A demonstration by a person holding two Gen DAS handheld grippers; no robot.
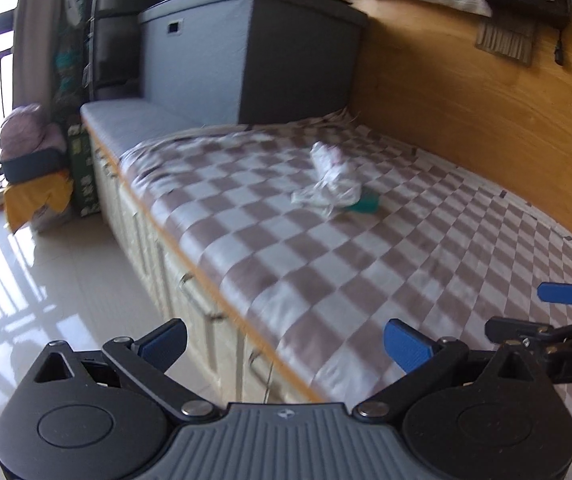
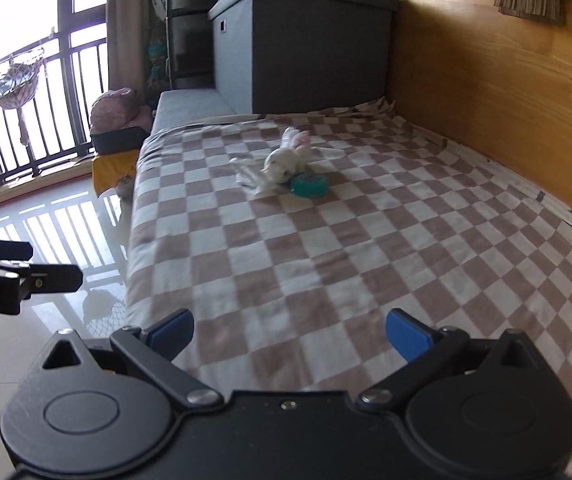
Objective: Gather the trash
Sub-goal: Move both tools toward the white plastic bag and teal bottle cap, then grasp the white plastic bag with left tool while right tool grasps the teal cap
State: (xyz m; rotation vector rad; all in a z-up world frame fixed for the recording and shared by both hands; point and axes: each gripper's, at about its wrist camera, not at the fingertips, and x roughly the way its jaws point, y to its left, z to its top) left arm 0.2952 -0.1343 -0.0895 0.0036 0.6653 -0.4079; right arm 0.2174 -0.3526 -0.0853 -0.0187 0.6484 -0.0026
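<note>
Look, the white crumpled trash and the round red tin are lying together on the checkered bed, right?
Not quite: the tin is teal, not red, as the right wrist view shows clearly. The rest holds: it lies against the white crumpled trash on the checkered bed.

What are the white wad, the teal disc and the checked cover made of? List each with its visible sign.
White wad: looks like crumpled tissue or thin plastic wrap, matte, creased; too blurred to settle.
Teal disc: probably hard plastic, a smooth, slightly glossy round lid or tin shape.
Checked cover: woven fabric, matte, with soft wrinkles and a draped edge.
</note>
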